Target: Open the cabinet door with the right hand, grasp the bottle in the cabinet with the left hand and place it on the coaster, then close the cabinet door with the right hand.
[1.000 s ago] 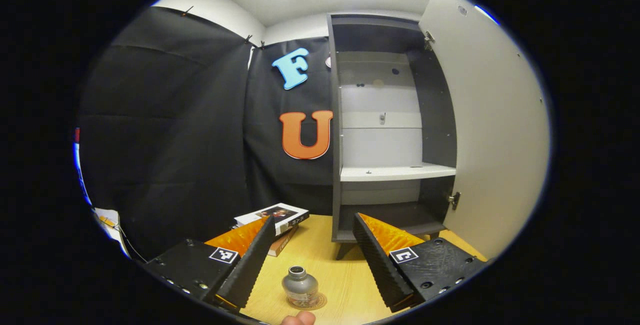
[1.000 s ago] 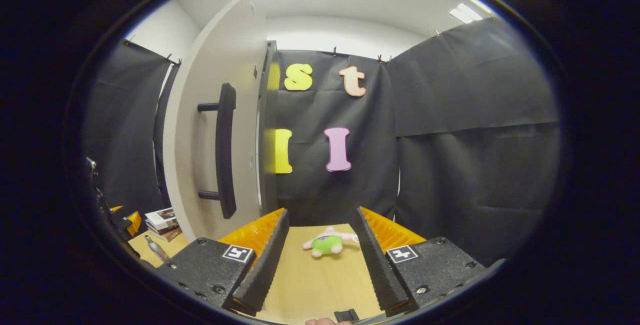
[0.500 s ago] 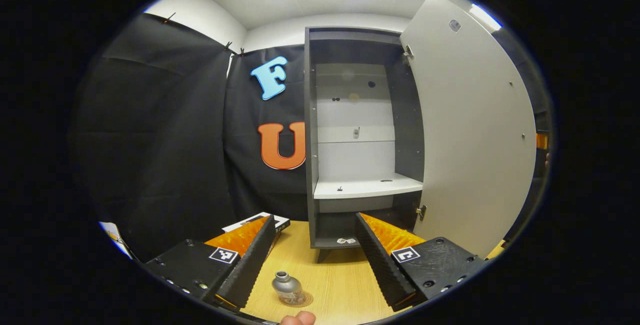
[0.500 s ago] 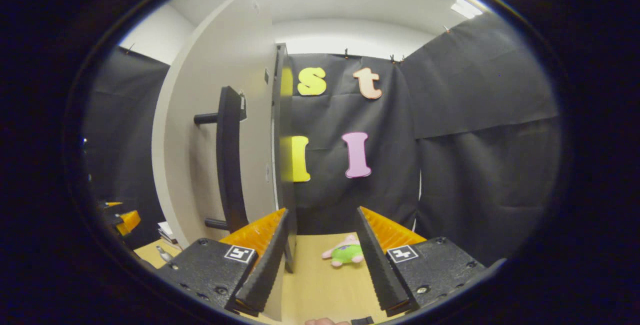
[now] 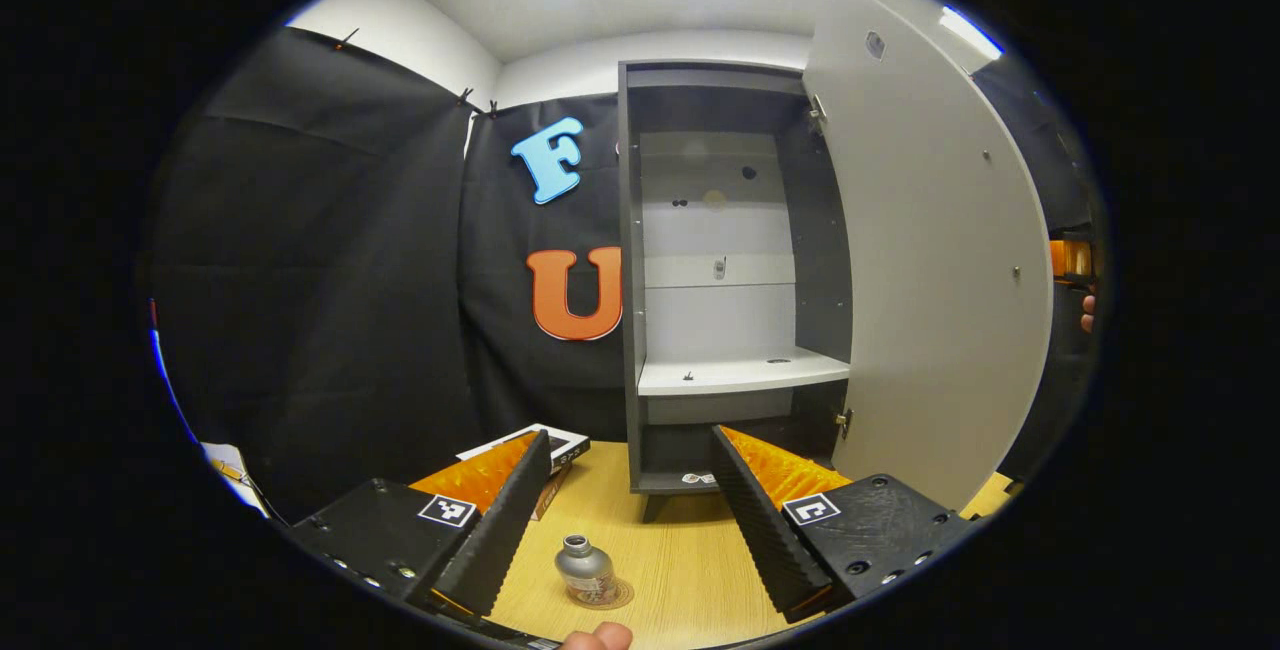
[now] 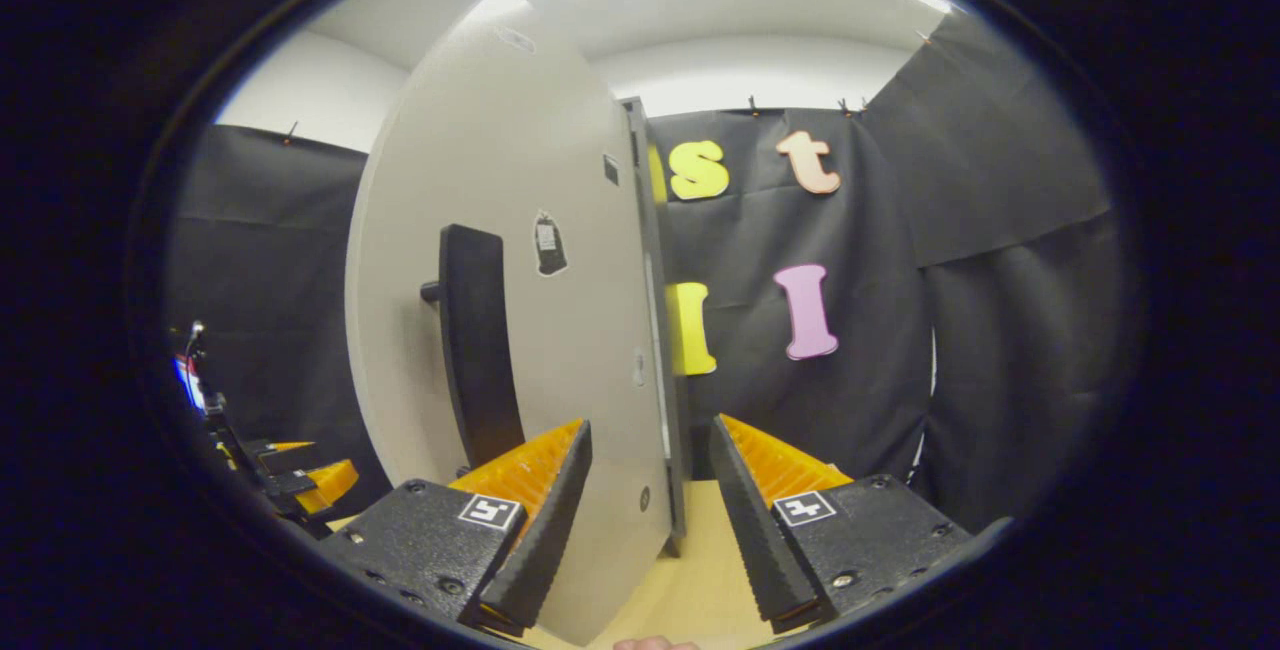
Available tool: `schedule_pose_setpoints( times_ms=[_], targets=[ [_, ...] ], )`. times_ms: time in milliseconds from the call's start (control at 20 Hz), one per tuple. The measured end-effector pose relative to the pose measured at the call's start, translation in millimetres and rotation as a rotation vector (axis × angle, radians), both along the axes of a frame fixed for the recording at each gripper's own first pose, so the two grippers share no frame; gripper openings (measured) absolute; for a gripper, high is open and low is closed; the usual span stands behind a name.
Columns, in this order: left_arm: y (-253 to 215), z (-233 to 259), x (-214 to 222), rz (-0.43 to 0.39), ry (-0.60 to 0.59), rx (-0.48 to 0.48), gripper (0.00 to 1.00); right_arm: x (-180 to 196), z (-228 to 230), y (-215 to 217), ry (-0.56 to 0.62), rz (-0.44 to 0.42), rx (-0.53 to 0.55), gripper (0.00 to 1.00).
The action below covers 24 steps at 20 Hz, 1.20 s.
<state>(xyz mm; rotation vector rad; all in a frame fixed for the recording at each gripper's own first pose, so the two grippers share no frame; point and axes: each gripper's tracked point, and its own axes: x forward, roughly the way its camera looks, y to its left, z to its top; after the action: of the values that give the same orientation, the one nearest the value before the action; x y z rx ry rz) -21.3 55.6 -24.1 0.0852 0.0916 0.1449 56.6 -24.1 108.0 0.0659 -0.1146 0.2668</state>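
1. The left gripper (image 5: 622, 520) hangs above the wooden table (image 5: 690, 570) with its fingers spread wide and nothing between them.
2. Just below and ahead of it, the small silver bottle (image 5: 585, 570) stands upright on the round coaster (image 5: 618, 594), near the table's front edge and apart from both fingers.
3. Behind the left finger, a stack of books (image 5: 545, 450) lies on the table by the black cloth wall.
4. Farther off stands the cabinet (image 5: 632, 280), dark-framed, with a white shelf (image 5: 740, 372) in its middle; I can make out no bottle on that shelf.
5. The cabinet door (image 5: 930, 260) is swung open to the right, showing its pale inner face and hinges.
6. The right gripper (image 6: 650, 520) is likewise wide apart and holds nothing; the door (image 6: 540, 310) fills the space just ahead, its free edge lying between the two fingers in this view.
7. Whether either finger touches the door I cannot tell.
8. The dark vertical handle (image 6: 478, 350) sits on the door's outer face, to the left of the left finger.
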Motion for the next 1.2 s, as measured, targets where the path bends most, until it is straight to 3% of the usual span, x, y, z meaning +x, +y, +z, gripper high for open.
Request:
schedule_pose_setpoints(
  times_ms=[100,150,200,350,650,950,1200],
  targets=[
    [2,-2,-2,0.002,0.004,-0.005,0.95,0,0,25,-0.011,0.028,-0.036,0.74],
    [4,-3,-3,0.001,0.005,-0.008,0.95,1,0,37,-0.015,0.048,-0.053,0.78],
    [5,-5,-3,-0.004,0.007,-0.012,0.95,3,-1,53,-0.019,0.073,-0.064,0.74],
    [9,-8,-4,-0.005,0.010,-0.019,0.95,13,-5,95,-0.004,0.155,-0.068,0.78],
    [25,-9,-5,0.020,0.017,-0.028,0.96,65,-3,171,-0.004,0.229,-0.091,0.79],
    [47,-16,-12,0.071,0.028,-0.022,0.95,107,-18,244,-0.007,0.227,-0.146,0.77],
    [59,-19,-18,0.103,0.023,-0.028,0.96,135,-31,243,-0.014,0.164,-0.142,0.82]
  ],
)
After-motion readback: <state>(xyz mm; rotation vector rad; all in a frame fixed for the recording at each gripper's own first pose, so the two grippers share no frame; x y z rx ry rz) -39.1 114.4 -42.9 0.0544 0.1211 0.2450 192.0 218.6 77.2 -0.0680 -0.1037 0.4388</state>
